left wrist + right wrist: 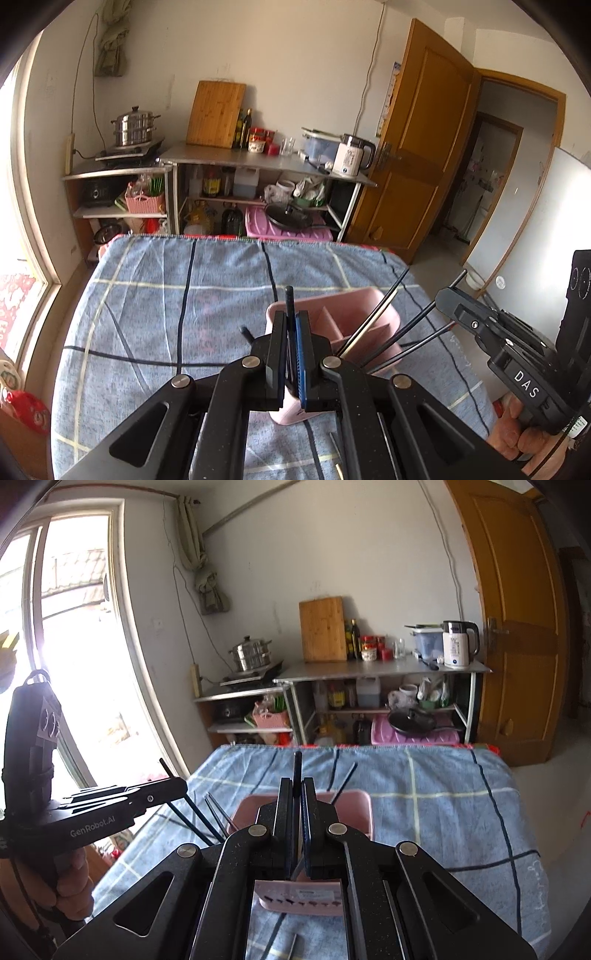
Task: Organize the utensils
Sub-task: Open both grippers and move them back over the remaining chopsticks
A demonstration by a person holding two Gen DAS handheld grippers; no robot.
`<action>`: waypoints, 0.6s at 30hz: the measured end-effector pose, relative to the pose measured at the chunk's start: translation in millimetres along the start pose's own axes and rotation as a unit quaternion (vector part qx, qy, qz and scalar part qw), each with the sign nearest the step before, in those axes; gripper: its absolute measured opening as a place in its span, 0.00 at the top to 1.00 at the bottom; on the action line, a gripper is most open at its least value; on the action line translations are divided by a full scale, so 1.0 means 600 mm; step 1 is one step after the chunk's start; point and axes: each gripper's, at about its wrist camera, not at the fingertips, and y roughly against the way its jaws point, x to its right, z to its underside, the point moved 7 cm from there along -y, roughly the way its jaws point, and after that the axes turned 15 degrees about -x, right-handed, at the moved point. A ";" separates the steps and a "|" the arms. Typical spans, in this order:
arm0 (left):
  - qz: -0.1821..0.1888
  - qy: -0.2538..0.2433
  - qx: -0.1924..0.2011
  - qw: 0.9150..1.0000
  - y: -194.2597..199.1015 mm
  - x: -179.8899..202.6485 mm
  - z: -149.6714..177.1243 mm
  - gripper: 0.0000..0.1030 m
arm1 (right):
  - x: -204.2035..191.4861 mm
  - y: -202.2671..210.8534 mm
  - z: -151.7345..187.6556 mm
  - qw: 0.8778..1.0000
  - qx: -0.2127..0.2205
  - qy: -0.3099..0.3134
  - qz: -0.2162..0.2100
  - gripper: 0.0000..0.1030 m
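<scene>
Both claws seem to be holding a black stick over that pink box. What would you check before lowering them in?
1. Left gripper shut on a chopstick: ok.
2. Right gripper shut on a chopstick: ok.
3. Holder upright on the blanket: ok.
4. Free compartment below each stick: cannot tell, the grippers hide it.
5. Chopsticks already in the holder lean right, away from the left gripper: ok.
6. Loose utensils on the blanket near the holder: not ok, some left.
</scene>
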 end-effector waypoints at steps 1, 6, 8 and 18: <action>-0.002 0.001 0.001 1.000 -0.002 -0.003 0.002 0.96 | 0.001 -0.006 0.003 1.000 -0.006 0.000 0.000 0.96; -0.014 -0.002 -0.008 1.000 -0.008 -0.010 0.012 0.95 | 0.010 -0.018 0.019 1.000 -0.022 -0.010 -0.007 0.96; -0.017 -0.005 -0.003 1.000 -0.002 -0.009 0.013 0.89 | 0.012 -0.015 0.018 1.000 -0.025 -0.011 -0.012 0.96; -0.015 -0.007 0.042 0.999 0.066 0.003 0.032 0.75 | 0.010 0.042 0.020 1.000 -0.002 -0.004 -0.006 0.91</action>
